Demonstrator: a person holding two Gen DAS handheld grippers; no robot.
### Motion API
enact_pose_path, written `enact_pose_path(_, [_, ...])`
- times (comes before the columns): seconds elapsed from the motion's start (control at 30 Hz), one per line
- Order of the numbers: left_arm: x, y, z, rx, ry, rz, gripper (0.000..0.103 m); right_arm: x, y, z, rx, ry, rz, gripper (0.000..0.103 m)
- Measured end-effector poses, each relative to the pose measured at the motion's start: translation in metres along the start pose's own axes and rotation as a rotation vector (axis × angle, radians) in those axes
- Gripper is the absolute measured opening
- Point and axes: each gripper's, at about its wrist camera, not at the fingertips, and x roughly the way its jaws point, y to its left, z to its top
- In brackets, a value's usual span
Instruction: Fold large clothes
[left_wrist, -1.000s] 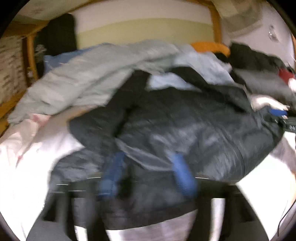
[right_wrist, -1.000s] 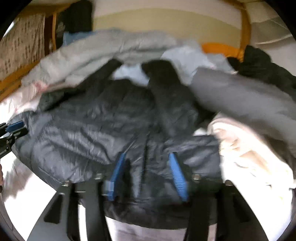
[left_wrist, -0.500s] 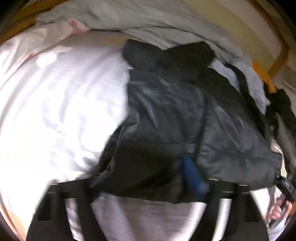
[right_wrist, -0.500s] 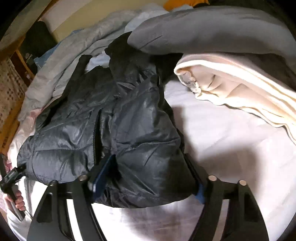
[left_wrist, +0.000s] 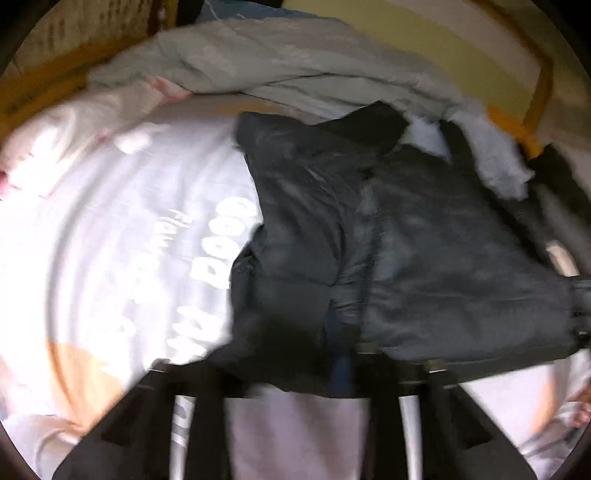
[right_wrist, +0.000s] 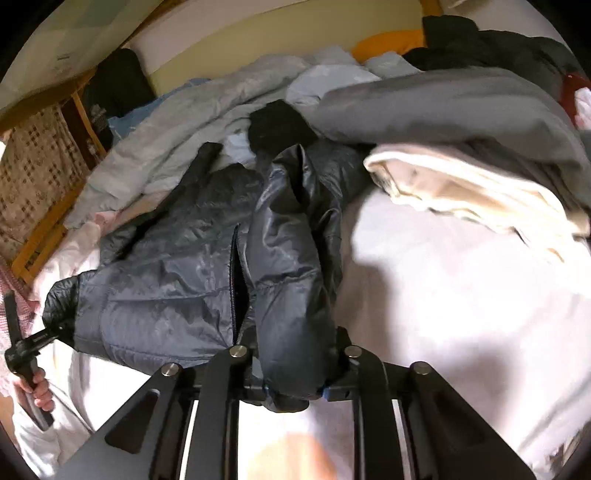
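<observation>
Currently right gripper is clamped on the jacket hem; left gripper looks closed on the opposite hem, blurred. Puffy, slick, light fabric: pinch seams, not padding.

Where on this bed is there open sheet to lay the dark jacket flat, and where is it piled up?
Bare white sheet lies right of the dark jacket, below the cream blanket. More open sheet lies left of the jacket, where the printed letters show. Crowded: the far side, under the pale grey quilt and grey garment.

Dark grey-blue jacket, white sheet, pale grey duvet.
</observation>
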Motion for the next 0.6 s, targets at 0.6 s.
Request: enact_pose_path(0.6, [-0.054,-0.058,0.097,0.185,-0.274,-0.059,0.095,-0.042,0.028,0.034,-0.05,-0.201,-0.05,0.061])
